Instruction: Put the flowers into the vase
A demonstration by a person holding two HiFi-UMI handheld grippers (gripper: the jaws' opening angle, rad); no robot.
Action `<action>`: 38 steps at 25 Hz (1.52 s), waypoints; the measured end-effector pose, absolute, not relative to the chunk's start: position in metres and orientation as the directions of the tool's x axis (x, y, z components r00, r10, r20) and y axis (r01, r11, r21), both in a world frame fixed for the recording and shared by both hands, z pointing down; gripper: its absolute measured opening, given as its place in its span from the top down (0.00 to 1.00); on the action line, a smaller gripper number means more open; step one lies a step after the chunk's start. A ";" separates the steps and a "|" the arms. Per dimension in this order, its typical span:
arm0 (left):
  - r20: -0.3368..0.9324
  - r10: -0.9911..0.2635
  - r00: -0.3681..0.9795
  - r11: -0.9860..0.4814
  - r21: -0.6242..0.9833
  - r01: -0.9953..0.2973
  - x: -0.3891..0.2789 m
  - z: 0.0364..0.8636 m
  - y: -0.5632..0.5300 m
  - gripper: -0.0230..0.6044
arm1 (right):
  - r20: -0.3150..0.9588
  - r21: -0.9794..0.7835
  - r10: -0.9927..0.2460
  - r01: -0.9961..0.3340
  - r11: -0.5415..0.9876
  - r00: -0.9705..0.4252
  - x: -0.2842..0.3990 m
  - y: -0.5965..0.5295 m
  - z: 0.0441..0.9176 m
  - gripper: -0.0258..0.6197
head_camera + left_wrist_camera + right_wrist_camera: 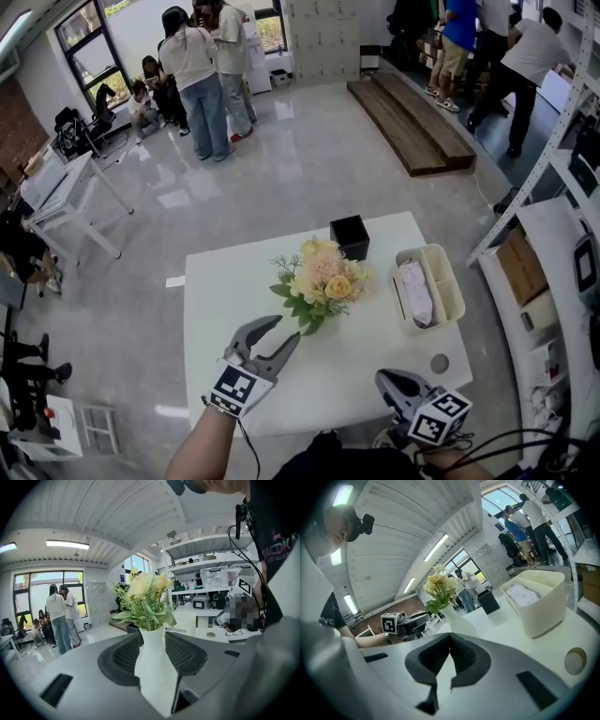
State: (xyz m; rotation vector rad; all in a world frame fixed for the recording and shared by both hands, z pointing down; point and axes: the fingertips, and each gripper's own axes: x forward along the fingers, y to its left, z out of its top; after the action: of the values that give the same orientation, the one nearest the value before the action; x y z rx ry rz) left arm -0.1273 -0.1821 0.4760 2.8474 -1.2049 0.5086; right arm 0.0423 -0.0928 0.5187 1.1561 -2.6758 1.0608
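A bunch of pale yellow flowers (pixel 323 275) with green leaves stands in the middle of the white table (pixel 230 291). In the left gripper view the flowers (pixel 145 590) sit in a white vase (pixel 152 667). That vase shows in the gap between the jaws of my left gripper (pixel 153 634), and the pads stand off it. From the head view the left gripper (pixel 289 328) is open, tips just short of the leaves. My right gripper (pixel 382 378) rests near the table's front edge. Its jaws (pixel 450 637) meet at the tips with nothing between them.
A black square box (pixel 350 234) stands behind the flowers. A cream tray (pixel 448 272) with a white cloth lies at the right. A small round disc (pixel 440 363) lies near the right front corner. Several people stand across the room; shelving runs along the right.
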 end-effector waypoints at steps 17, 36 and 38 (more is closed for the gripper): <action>0.291 -0.812 0.505 -0.441 0.261 -0.859 -0.128 0.485 -0.064 0.96 | 0.273 -0.516 -0.495 -0.559 0.649 -0.825 0.033 -0.069 0.493 0.96; 0.318 -0.815 0.485 -0.373 0.352 -0.858 -0.027 0.493 0.046 0.96 | 0.274 -0.485 -0.408 -0.491 0.724 -0.871 0.082 -0.010 0.493 0.96; 0.315 -0.817 0.482 -0.371 0.352 -0.859 -0.021 0.493 0.050 0.96 | 0.276 -0.484 -0.399 -0.485 0.729 -0.875 0.086 -0.004 0.495 0.96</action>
State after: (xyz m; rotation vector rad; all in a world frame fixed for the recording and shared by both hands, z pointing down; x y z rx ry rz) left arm -0.0210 0.0505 0.4930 2.2634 -1.3873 0.1198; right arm 0.0858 -0.0035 0.4945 0.7142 -2.7769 0.8420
